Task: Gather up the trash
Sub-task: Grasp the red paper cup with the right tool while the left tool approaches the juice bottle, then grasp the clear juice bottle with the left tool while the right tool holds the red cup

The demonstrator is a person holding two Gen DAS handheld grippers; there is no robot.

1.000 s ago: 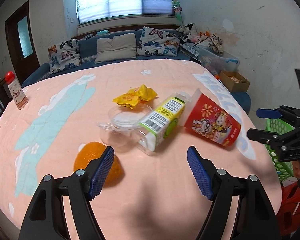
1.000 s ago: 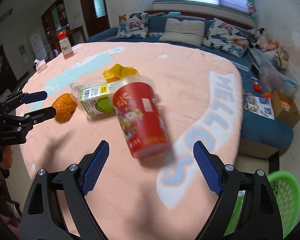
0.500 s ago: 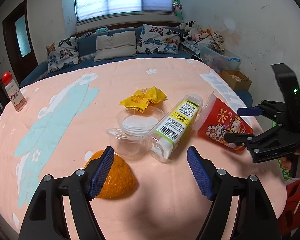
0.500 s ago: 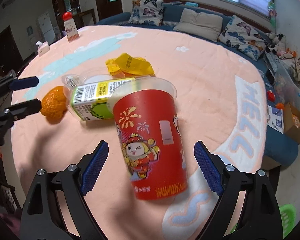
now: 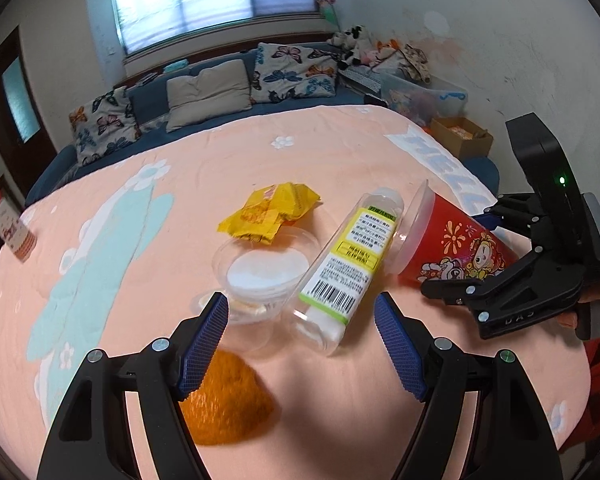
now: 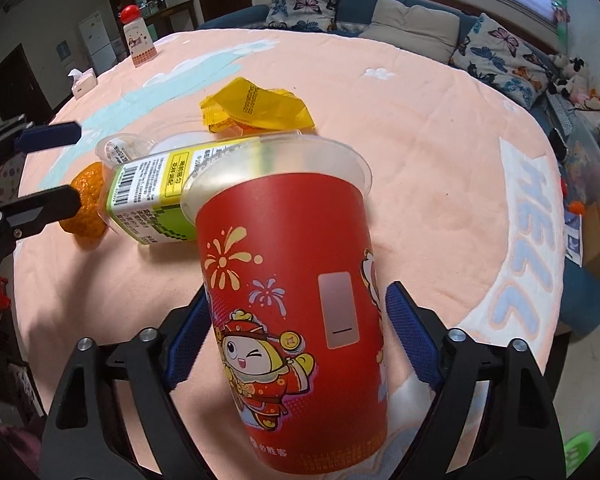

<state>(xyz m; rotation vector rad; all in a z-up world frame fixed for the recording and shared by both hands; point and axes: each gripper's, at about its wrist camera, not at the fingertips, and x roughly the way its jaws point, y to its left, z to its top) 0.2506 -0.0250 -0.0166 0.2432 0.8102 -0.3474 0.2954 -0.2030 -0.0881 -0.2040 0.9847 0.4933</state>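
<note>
A red printed cup lies on its side on the pink tablecloth, its base between the open fingers of my right gripper. The cup also shows in the left wrist view. A clear bottle with a yellow-green label lies against the cup's rim. A clear plastic tub, a yellow wrapper and an orange peel lie nearby. My left gripper is open and empty, above the near side of the tub and bottle, the peel under its left finger.
A red-capped bottle and a tissue box stand at the table's far edge. A sofa with pillows is behind the table. A green basket sits on the floor at the right, and a cardboard box beyond it.
My right gripper has moved forward until its fingers flank the red cup's base. My left gripper has advanced toward the tub and bottle, over the orange peel.
</note>
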